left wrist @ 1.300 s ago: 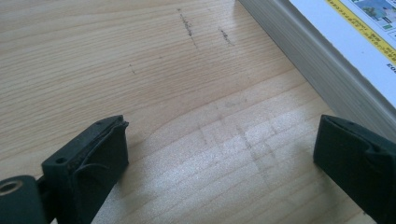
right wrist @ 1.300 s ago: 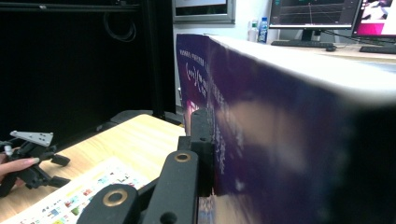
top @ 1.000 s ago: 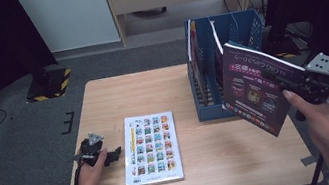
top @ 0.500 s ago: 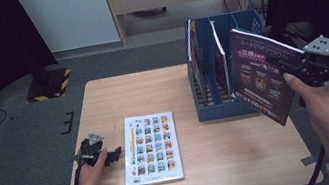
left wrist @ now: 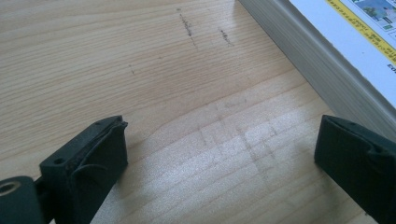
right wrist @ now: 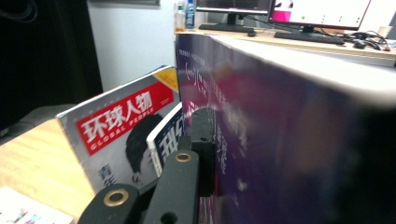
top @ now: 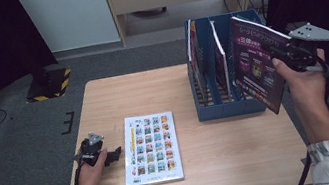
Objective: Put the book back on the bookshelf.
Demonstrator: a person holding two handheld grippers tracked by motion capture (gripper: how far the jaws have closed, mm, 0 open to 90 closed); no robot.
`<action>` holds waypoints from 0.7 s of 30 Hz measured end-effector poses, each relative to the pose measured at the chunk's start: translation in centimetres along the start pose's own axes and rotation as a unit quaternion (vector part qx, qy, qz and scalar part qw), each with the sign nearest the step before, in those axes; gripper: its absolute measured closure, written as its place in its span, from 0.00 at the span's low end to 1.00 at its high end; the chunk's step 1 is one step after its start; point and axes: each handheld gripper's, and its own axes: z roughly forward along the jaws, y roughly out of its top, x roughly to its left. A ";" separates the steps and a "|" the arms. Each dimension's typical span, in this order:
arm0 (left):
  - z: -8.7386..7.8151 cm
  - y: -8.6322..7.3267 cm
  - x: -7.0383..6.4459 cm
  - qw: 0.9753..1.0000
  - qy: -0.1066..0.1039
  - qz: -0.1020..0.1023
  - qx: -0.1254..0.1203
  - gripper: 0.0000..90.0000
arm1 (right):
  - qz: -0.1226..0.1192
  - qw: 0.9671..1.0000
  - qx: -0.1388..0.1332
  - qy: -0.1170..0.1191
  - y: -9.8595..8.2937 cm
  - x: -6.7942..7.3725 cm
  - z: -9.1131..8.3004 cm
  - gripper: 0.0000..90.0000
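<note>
My right tongs (top: pixel 282 55) are clenched on the purple magazine (top: pixel 255 63), one black jaw pressed flat against its cover in the right gripper view, holding it upright and slightly tilted in the air just above the right end of the blue file rack (top: pixel 216 109), where two other magazines (right wrist: pixel 126 135) stand beside it. My left tongs (top: pixel 112 154) rest released on the table (left wrist: pixel 140 70), jaws spread wide with bare wood between them, gripping nothing. The flat catalogue (top: pixel 152 147) lies just beyond the left tongs' tips, near but not touching
</note>
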 end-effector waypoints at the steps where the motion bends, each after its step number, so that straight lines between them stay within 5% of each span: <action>1: 0.0 0.0 0.0 1.000 0.000 -0.001 -0.001 0.02 | 0.002 1.000 -0.001 -0.004 0.0 0.0 0.3 0.93; 21: 0.1 0.0 0.0 1.000 0.001 -0.001 -0.002 0.01 | 0.034 0.998 -0.012 -0.056 1.4 0.8 5.7 0.93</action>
